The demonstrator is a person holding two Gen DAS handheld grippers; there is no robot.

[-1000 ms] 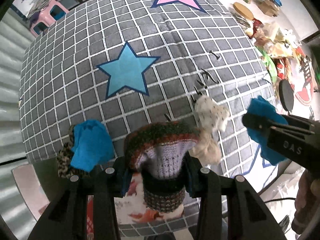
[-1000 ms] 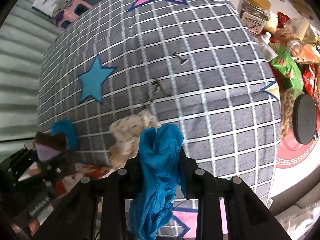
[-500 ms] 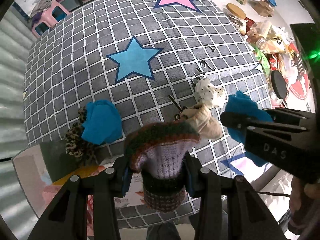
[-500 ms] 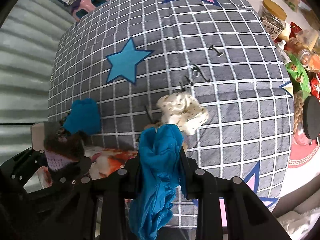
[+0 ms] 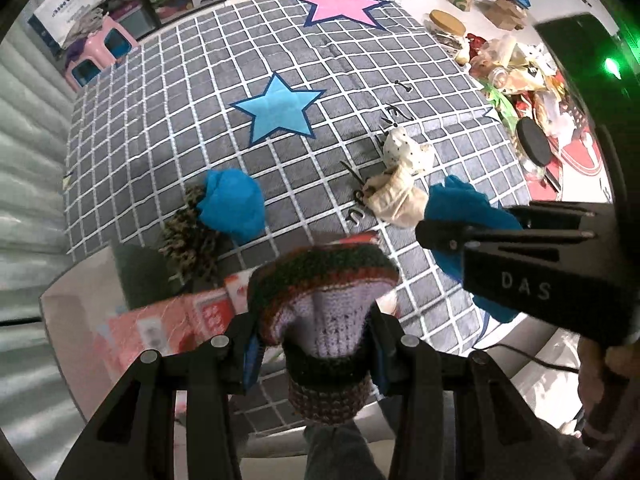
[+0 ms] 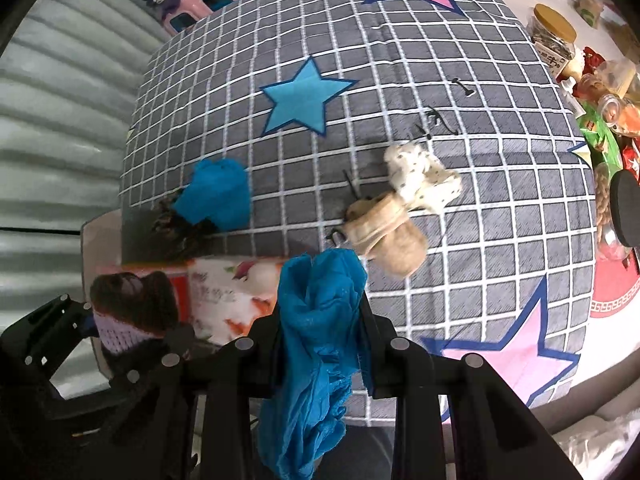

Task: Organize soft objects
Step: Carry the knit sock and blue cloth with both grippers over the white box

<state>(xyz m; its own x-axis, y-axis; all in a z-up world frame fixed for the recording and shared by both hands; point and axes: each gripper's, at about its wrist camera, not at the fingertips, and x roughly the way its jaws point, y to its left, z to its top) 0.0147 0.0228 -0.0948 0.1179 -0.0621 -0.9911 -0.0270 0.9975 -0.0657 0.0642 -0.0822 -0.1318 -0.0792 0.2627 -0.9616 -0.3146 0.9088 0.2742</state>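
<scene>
Left tongs [image 5: 320, 328] are clamped on a knit sock [image 5: 324, 280], right tongs [image 6: 320, 320] on a blue cloth [image 6: 316, 320]; the box [image 6: 224, 288] lies lower left, nearer the left tongs.

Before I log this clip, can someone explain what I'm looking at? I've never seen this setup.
No robot here: a person holds a two-finger gripper in each hand, each carrying a fisheye camera looking along its fingers. In the left camera's picture, the left gripper is shut on a knitted sock. In the right camera's picture, the right gripper is shut on a blue cloth. On the checked star blanket lie another blue cloth, a beige sock and a spotted sock.
</scene>
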